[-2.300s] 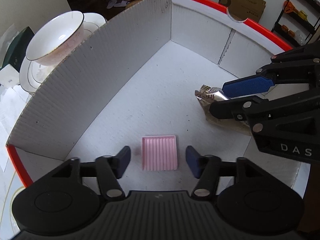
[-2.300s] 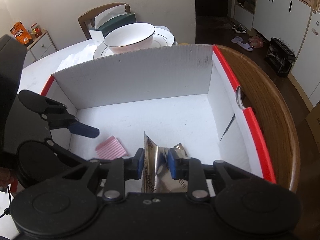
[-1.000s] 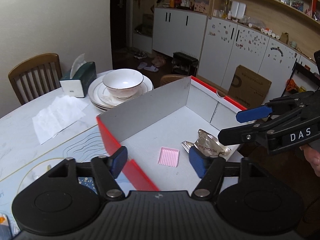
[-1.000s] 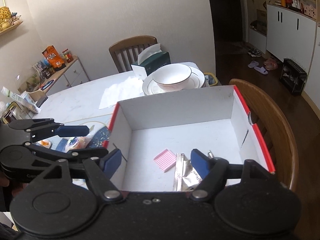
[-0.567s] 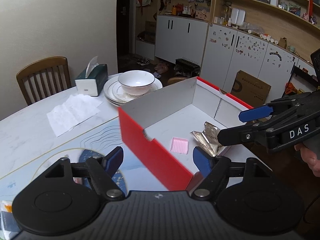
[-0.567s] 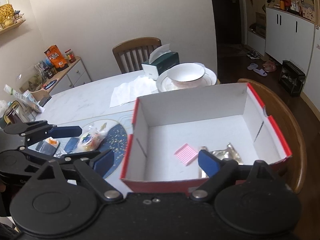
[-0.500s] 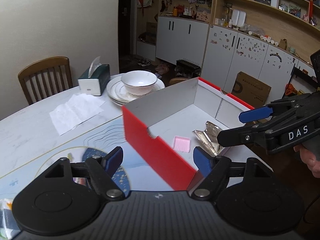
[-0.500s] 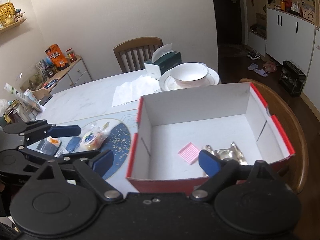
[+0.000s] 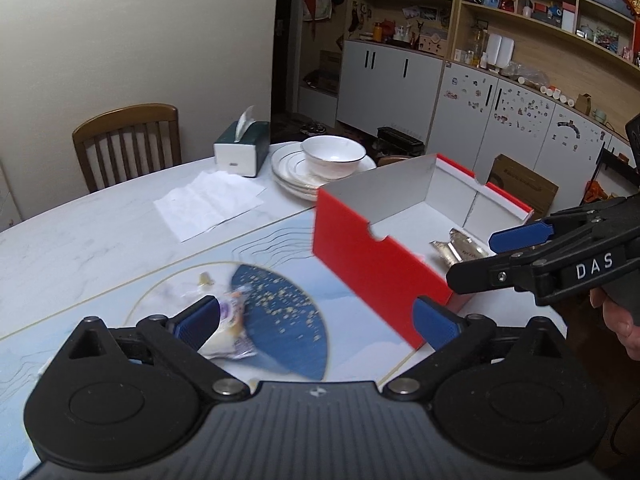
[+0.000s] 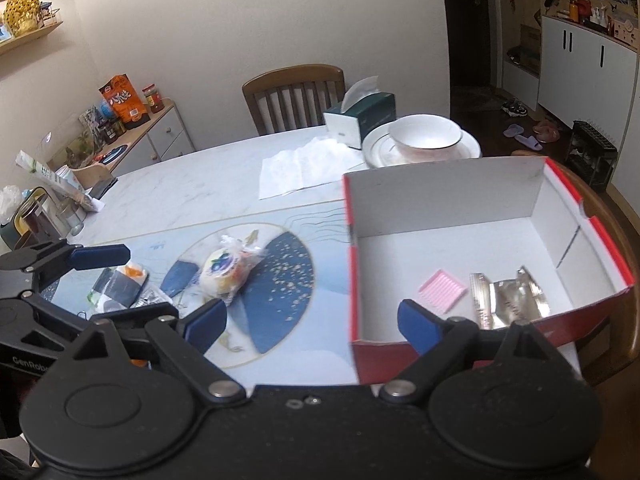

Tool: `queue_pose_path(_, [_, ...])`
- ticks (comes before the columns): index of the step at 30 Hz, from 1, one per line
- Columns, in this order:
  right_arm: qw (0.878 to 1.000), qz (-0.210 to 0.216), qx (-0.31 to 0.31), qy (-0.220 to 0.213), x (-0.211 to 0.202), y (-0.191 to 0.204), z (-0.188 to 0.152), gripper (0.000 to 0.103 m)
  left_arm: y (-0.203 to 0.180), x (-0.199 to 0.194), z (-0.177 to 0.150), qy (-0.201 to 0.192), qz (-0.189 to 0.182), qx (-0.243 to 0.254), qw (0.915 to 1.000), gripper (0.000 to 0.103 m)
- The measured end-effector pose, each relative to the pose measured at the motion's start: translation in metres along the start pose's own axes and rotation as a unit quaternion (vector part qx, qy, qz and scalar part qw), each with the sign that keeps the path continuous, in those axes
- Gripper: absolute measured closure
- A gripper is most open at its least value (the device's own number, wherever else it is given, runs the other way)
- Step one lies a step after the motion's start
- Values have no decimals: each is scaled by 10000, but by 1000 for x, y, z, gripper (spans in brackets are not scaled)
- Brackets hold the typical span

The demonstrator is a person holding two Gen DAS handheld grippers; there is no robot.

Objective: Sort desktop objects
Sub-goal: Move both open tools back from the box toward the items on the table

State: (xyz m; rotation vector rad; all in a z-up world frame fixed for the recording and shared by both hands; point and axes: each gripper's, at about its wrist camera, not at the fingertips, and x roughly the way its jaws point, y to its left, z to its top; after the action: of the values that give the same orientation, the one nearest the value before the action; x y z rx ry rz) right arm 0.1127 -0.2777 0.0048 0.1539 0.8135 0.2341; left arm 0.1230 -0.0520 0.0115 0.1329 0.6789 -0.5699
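A red cardboard box with a white inside (image 10: 576, 312) (image 9: 360, 260) stands on the right of the table. In it lie a pink ribbed pad (image 10: 443, 290) and a silver foil packet (image 10: 508, 298) (image 9: 460, 250). On the blue mat left of the box lies a round snack in clear wrap (image 10: 226, 270) (image 9: 230, 336), with a dark packet (image 10: 122, 286) further left. My left gripper (image 9: 316, 322) is open and empty above the mat near the snack. My right gripper (image 10: 312, 324) is open and empty above the box's near left corner.
A white bowl on stacked plates (image 10: 424, 136), a green tissue box (image 10: 360, 114) and white tissues (image 10: 308, 164) lie at the table's far side. A wooden chair (image 10: 294, 94) stands behind. Jars and packets (image 10: 44, 196) crowd the far left edge.
Both grippers have lifted out of the box and drawn back to the left. The foil packet was let go and lies in the box. The snack on the mat has come into view.
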Motion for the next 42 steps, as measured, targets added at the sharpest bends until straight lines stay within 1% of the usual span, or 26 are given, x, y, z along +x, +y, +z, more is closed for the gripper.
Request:
queue_pose_path(5, [10000, 1, -15, 47, 10, 22, -3, 11, 22, -12, -16, -44, 124, -1, 9999, 0])
queue_pose_path(7, [10000, 2, -24, 71, 15, 29, -4, 11, 31, -15, -21, -11, 191, -8, 9998, 0])
queue_pose_path(10, [9999, -23, -42, 112, 23, 42, -5, 11, 46, -20, -30, 54, 195, -92, 9998, 0])
queue_pose_path(13, [9999, -17, -72, 145, 30, 52, -6, 11, 59, -27, -39, -58, 300, -133, 9994, 0])
queue_pose_path(15, [9998, -14, -111, 154, 33, 60, -6, 11, 69, -30, -44, -45, 331, -194, 9993, 0])
queue_pose_path(20, [9997, -28, -170, 178, 43, 75, -6, 11, 95, -37, -54, -7, 517, -390, 9979, 0])
queue_pose_path(22, [9996, -54, -184, 186, 47, 80, -5, 11, 104, -41, -58, -38, 615, -425, 9972, 0])
queue_pose_path(26, [9995, -84, -203, 219, 57, 87, -3, 11, 118, -43, -68, 37, 790, -452, 9958, 0])
queue_pose_path(31, [9992, -89, -269, 269, 70, 98, -1, 11, 138, -44, -86, 141, 1034, -633, 9925, 0])
queue_pose_path(35, [9992, -97, -276, 284, 81, 104, 1, 11, 154, -43, -99, 251, 1088, -898, 9897, 0])
queue_pose_path(37, [9991, -95, -286, 295, 86, 108, 2, 11, 160, -42, -106, 306, 1186, -998, 9874, 0])
queue_pose_path(42, [9986, -102, -371, 350, 100, 116, 4, 11, 171, -38, -119, 428, 1404, -1100, 9830, 0])
